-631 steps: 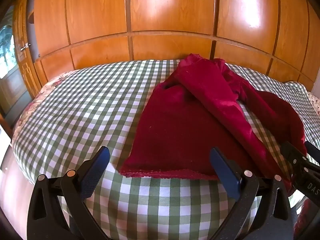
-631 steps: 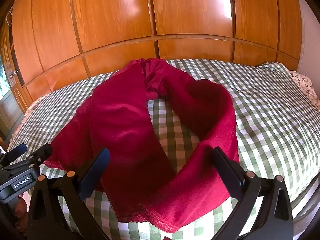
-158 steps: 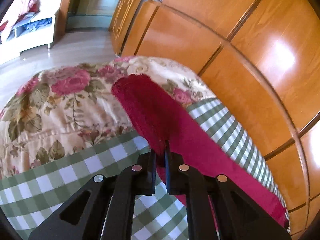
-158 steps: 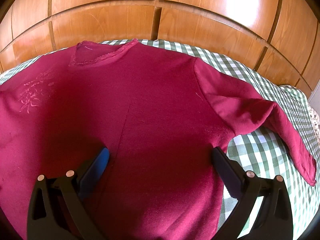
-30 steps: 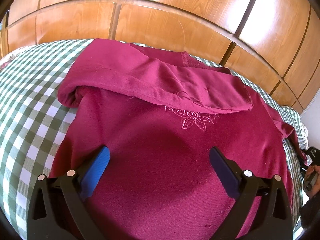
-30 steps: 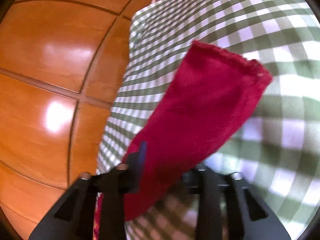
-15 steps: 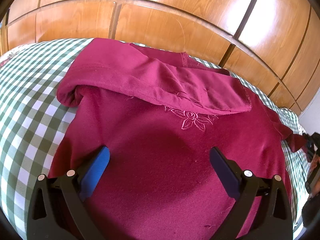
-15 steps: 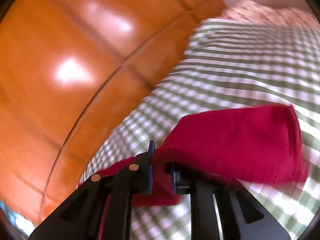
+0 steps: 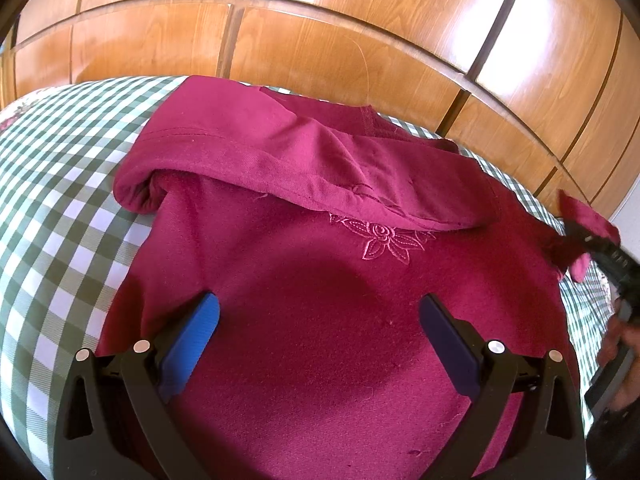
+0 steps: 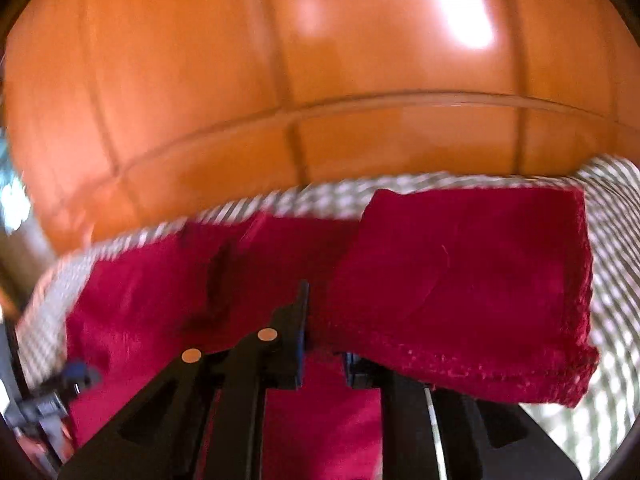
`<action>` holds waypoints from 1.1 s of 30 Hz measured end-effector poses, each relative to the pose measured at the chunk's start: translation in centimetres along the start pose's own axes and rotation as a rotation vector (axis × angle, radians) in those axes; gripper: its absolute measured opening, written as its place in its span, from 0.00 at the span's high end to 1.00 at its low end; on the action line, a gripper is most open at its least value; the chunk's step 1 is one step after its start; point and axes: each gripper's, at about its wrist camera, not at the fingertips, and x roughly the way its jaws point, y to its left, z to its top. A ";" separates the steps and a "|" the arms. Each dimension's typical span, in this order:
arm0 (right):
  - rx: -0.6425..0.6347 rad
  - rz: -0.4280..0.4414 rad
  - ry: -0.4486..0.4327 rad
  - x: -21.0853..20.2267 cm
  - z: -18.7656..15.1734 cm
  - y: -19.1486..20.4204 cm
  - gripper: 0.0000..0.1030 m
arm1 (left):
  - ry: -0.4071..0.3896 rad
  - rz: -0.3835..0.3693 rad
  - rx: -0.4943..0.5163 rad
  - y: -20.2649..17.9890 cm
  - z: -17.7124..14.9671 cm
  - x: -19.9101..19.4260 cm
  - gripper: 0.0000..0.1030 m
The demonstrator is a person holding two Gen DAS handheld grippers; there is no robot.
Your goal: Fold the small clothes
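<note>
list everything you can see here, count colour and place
top: one, dark red with a stitched flower, spread on the bed
left sleeve: one, dark red, folded across the chest
right sleeve: one, dark red, lifted off the bed, cuff free
bed cover: one, green and white check, under the top
wardrobe panels: several, glossy orange wood, behind the bed
left claw: one, black with blue pads, open above the top's lower part
right claw: one, black, shut on the right sleeve
</note>
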 end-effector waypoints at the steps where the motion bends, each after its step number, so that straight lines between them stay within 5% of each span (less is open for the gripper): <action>1: -0.016 0.011 0.020 0.7 -0.5 0.8 0.84 | 0.000 -0.001 0.000 0.0 0.0 0.0 0.04; 3: -0.036 0.030 0.074 2.3 -1.5 2.0 0.74 | 0.000 0.000 0.000 0.0 0.0 0.0 0.04; 4: -0.053 0.038 0.106 3.1 -2.2 2.6 0.55 | -0.001 -0.001 -0.002 0.0 0.0 0.0 0.04; 6: -0.097 0.047 0.131 3.6 -3.0 3.8 0.33 | -0.001 -0.003 -0.004 0.0 0.0 0.0 0.04; 10: -0.137 0.066 0.110 2.7 -3.7 4.9 0.13 | -0.001 -0.003 -0.005 0.0 -0.1 0.0 0.04; 14: -0.058 0.055 0.053 1.3 -4.4 3.3 0.07 | 0.000 -0.002 -0.004 0.0 0.0 0.0 0.04; 18: 0.102 -0.078 -0.022 -0.4 -5.0 0.6 0.02 | 0.005 0.011 0.005 -0.2 0.0 0.0 0.04; 22: 0.261 -0.207 0.025 -0.3 -5.8 -2.6 0.02 | 0.033 0.050 0.007 -1.0 0.8 -0.1 0.05; 27: 0.328 -0.195 0.053 -0.1 -6.3 -4.4 0.02 | 0.037 -0.104 -0.049 -4.4 2.9 -1.5 0.06; 33: 0.316 -0.207 0.064 0.7 -6.0 -4.0 0.02 | 0.086 -0.146 0.025 -10.1 5.5 1.8 0.18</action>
